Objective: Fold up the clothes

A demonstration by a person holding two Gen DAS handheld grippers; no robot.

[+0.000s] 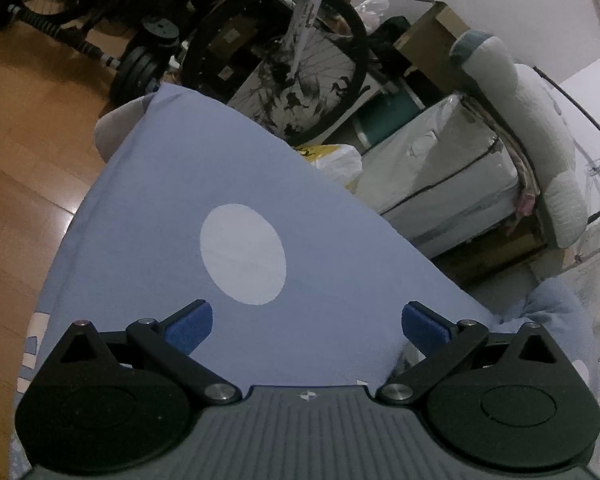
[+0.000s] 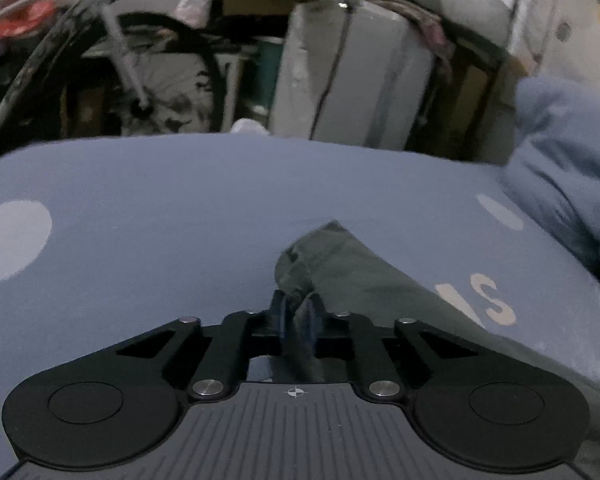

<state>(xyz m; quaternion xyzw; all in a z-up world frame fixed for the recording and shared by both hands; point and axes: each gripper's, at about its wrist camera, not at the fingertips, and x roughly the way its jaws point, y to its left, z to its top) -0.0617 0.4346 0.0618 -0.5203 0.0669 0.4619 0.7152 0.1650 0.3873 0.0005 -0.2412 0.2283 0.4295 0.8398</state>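
Observation:
A dark grey-green garment (image 2: 352, 264) lies on the blue bedsheet (image 2: 160, 200), running from the middle toward the lower right. My right gripper (image 2: 298, 316) is shut on a bunched edge of this garment, cloth pinched between the blue pads. My left gripper (image 1: 306, 322) is open and empty, its blue pads (image 1: 190, 326) wide apart just above the blue sheet (image 1: 160, 184), close to a white circle (image 1: 242, 254) printed on it. The garment does not show in the left wrist view.
The sheet's edge drops to a wooden floor (image 1: 24, 140) on the left. Behind are a bicycle (image 1: 284, 52), weights (image 1: 140, 68), cardboard boxes (image 1: 432, 28), a plastic-wrapped white bundle (image 1: 440, 176) and a pillow (image 1: 540, 148). A crumpled blue duvet (image 2: 568, 160) lies at the right.

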